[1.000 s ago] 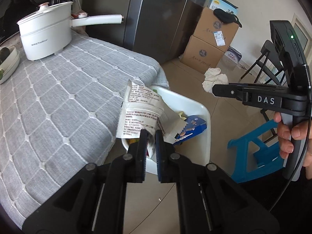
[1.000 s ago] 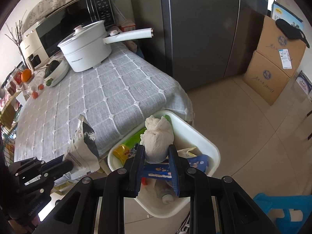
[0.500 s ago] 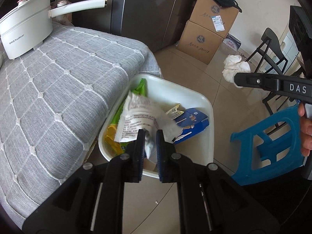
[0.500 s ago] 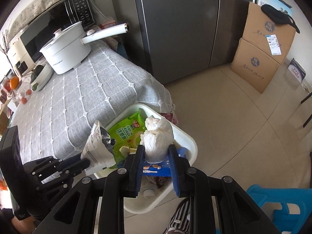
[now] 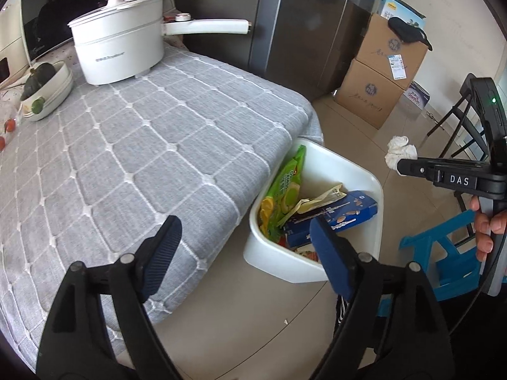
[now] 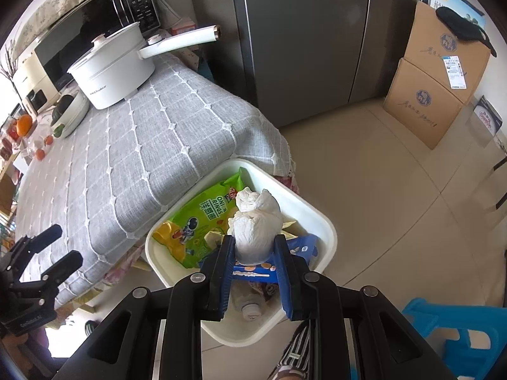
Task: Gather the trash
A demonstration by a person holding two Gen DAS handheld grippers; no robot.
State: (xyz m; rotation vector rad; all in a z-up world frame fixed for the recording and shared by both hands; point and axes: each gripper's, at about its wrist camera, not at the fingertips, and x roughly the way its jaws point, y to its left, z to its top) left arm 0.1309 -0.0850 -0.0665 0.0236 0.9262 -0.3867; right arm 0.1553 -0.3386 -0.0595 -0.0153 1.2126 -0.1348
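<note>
My left gripper point(image 5: 244, 237) hangs over the edge of the grey table point(image 5: 142, 158), its jaws opening wide with nothing between them. Below and to its right, a white trash bin point(image 5: 279, 259) on the floor holds a green snack bag point(image 5: 285, 190), a blue box point(image 5: 345, 212) and other wrappers. My right gripper point(image 6: 253, 247) is shut on a crumpled white tissue wad point(image 6: 256, 221), held directly above the bin point(image 6: 329, 231). The left gripper point(image 6: 63, 245) appears at the left edge of the right wrist view, and the tissue point(image 5: 401, 152) at the right of the left wrist view.
A white pot with a long handle point(image 5: 117, 53) and a bowl point(image 5: 47, 91) stand at the table's far end. A steel fridge point(image 6: 304, 41) and stacked cardboard boxes point(image 5: 380, 79) line the back. A blue stool point(image 5: 443, 253) and a black chair point(image 5: 459, 126) stand right of the bin.
The left gripper carried a white printed wrapper over the bin, then opened and let it go, pulling back toward the table. The right gripper came lower over the bin, still holding the tissue.
</note>
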